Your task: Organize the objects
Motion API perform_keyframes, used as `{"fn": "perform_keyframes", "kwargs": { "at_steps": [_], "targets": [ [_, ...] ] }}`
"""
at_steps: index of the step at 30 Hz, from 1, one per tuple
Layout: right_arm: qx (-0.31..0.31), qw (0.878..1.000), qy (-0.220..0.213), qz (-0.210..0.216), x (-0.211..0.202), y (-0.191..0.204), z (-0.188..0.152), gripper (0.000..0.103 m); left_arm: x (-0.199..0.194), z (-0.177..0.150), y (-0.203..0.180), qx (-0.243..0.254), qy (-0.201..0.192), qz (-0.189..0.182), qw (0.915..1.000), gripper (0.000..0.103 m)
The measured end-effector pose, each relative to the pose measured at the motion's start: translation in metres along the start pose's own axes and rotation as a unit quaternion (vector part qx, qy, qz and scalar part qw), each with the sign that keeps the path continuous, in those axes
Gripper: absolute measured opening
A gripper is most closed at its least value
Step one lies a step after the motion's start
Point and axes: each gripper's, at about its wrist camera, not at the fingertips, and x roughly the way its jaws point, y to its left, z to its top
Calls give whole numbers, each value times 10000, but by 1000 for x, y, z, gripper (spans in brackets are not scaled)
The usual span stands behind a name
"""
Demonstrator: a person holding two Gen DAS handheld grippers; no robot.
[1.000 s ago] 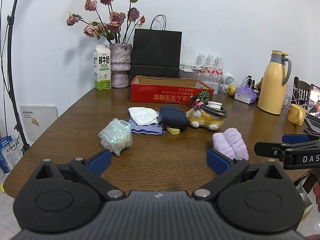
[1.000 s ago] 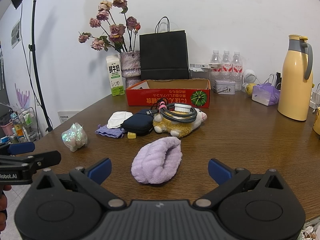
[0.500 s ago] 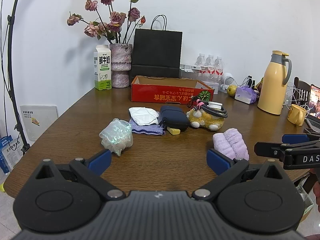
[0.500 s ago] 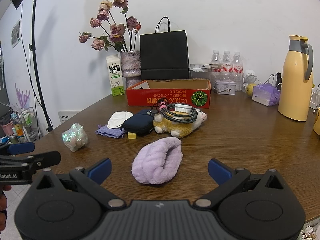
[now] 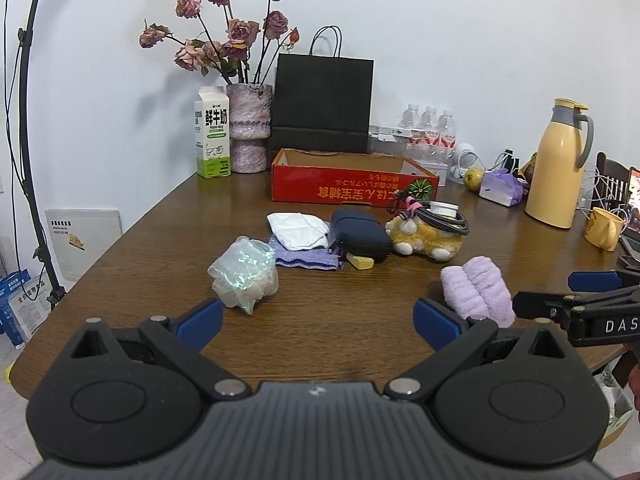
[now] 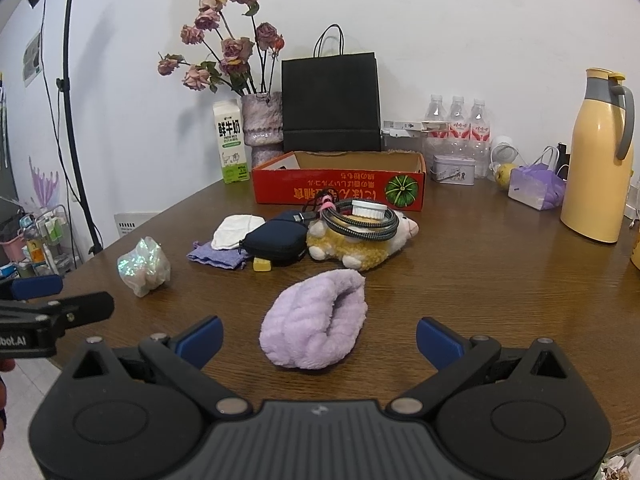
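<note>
Right wrist: right claw (image 6: 319, 336) spread wide, empty, lined up on purple towel (image 6: 316, 322) short of red box (image 6: 340, 182); left claw (image 5: 316, 318) likewise wide.

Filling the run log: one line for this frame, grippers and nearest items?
left gripper: open, empty | right gripper: open, empty | purple towel: on table before right gripper | red box: behind clutter

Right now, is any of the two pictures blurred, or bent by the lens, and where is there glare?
Left wrist view: sharp; the fisheye bends the lamp stand at the edge; dark corners; soft sheen on the table near the yellow jug. Right wrist view: also sharp; the stand curves likewise; the purple towel throws a soft shadow; no strong glare.
</note>
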Motion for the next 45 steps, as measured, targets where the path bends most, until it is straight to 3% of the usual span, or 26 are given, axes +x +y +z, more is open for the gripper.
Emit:
{"fn": "perform_keyframes", "kwargs": {
  "at_steps": [17,21,25,29,34,45],
  "targets": [
    [-136,9991,400,-47,65,1,4,101,47,4,27,-147,197,263,9994,103],
    [-144,9984,544,-34,80,0,3,91,55,5,30,-150,251,256,9992,103],
    [-114,9979,642,50,93,-2,4,74,62,7,34,-130,262,274,9992,103],
    [-154,9978,643,27,101,-3,6,68,69,9,38,-136,284,326,9990,103],
    [-109,9983,559,89,106,-9,12,39,83,12,42,-136,356,390,9985,103],
    [-30,9991,415,18,107,-17,19,35,110,22,50,-192,455,483,9976,103]
  ]
}}
